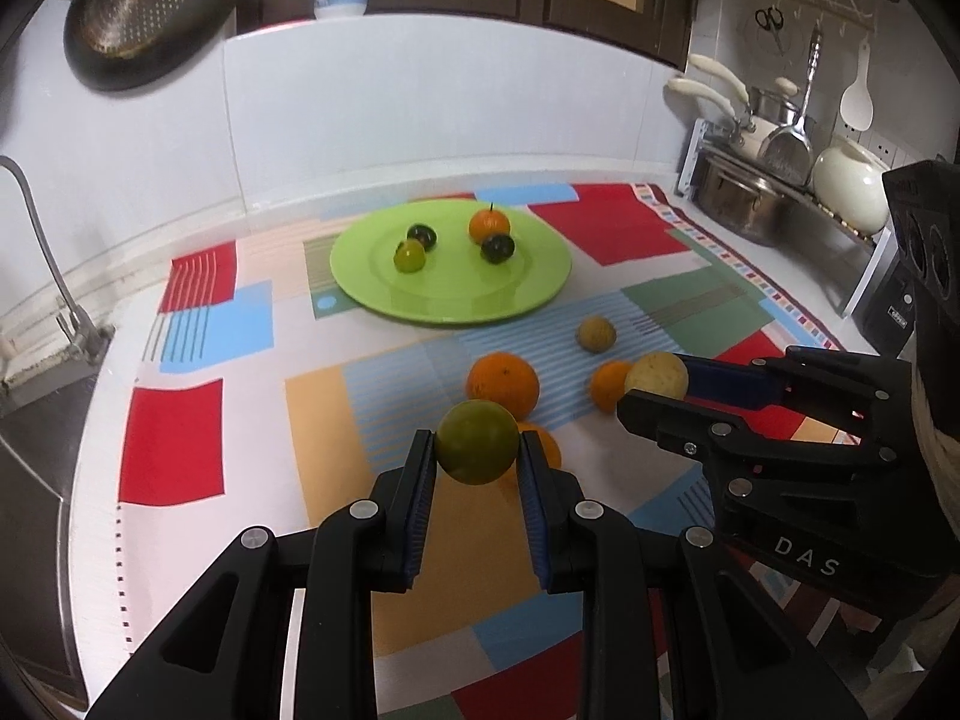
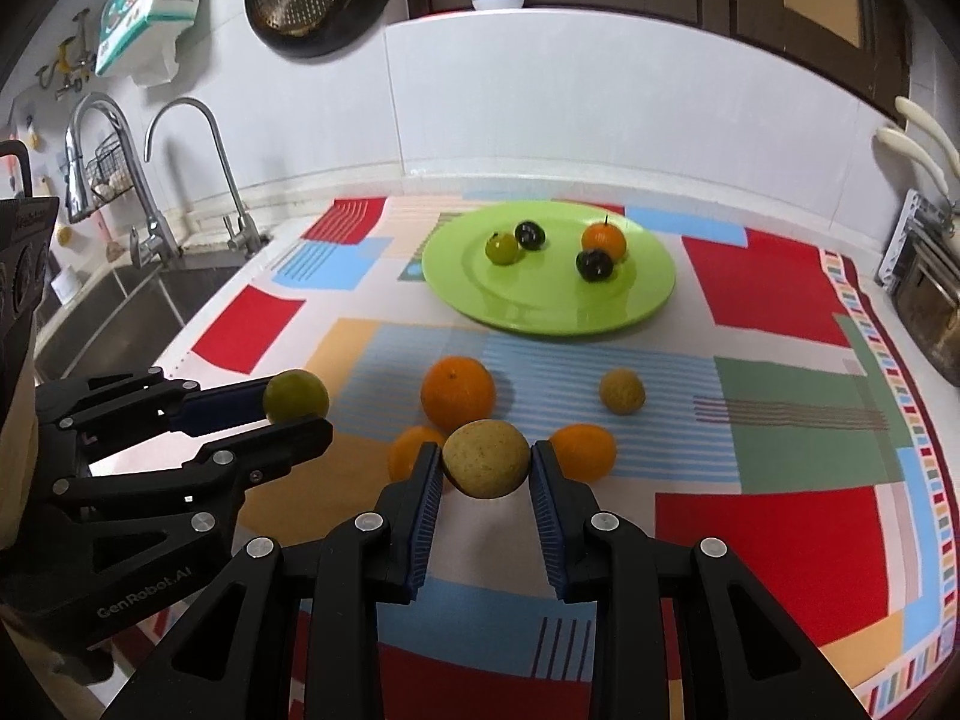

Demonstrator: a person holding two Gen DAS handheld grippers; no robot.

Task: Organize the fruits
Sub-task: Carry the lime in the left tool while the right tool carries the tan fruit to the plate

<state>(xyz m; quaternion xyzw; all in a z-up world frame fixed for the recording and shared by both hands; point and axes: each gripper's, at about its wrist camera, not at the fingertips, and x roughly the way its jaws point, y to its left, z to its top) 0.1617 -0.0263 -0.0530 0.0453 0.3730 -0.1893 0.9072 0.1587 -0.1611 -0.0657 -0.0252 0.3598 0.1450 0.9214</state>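
Left wrist: jaws pinch a smooth round green fruit (image 1: 476,441); right jaws clasp a speckled tan fruit (image 2: 486,458).

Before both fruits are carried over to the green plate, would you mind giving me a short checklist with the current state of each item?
1. Left claw shut on the green fruit: ok, held between both pads, off the cloth.
2. Right claw shut on the tan fruit: ok, pinched at its sides.
3. Room on the green plate: ok, four small fruits sit toward its back; the front half is bare.
4. Path to the plate: not ok if low, since the large orange lies between; carry high.
5. Claws clear of each other: ok, side by side and apart.
6. Grip firmness: cannot tell.
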